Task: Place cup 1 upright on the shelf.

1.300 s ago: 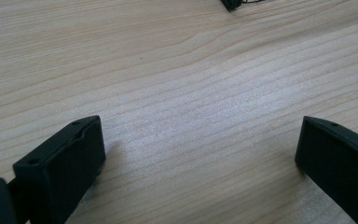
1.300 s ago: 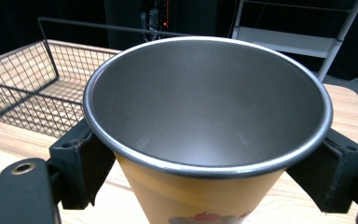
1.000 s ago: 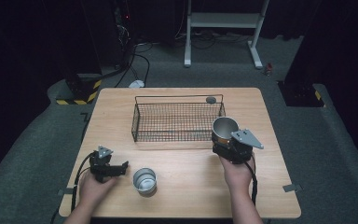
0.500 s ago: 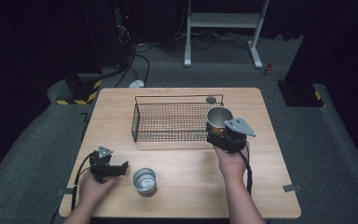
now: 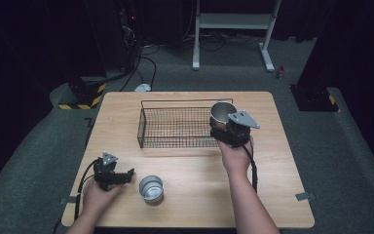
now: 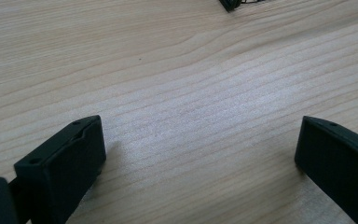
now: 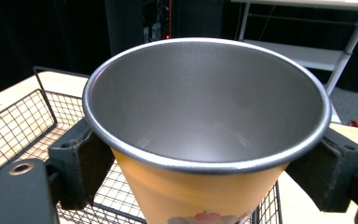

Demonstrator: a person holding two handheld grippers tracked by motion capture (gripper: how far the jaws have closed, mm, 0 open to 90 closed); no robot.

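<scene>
Printed low on the orange wall of the steel-lined, steel-rimmed cup (image 7: 205, 140) is a small picture, seemingly red fruit with green leaves, cut off by the frame's edge; no lettering can be read on it. The right gripper (image 5: 228, 130) clamps this cup upright, one black jaw pressed to each side just under the rim, and holds it over the right end of the black wire basket (image 5: 175, 127), above the mesh floor. In the high view the basket sits on the far half of the pale wooden table (image 5: 272, 161).

The left gripper (image 5: 124, 174) lies low at the table's near left corner, its jaws spread wide with bare wood grain between them, gripping nothing. Just to its right, apart from it, a second, plain steel cup (image 5: 151, 188) stands upright on the table, unlabelled as far as can be seen.
</scene>
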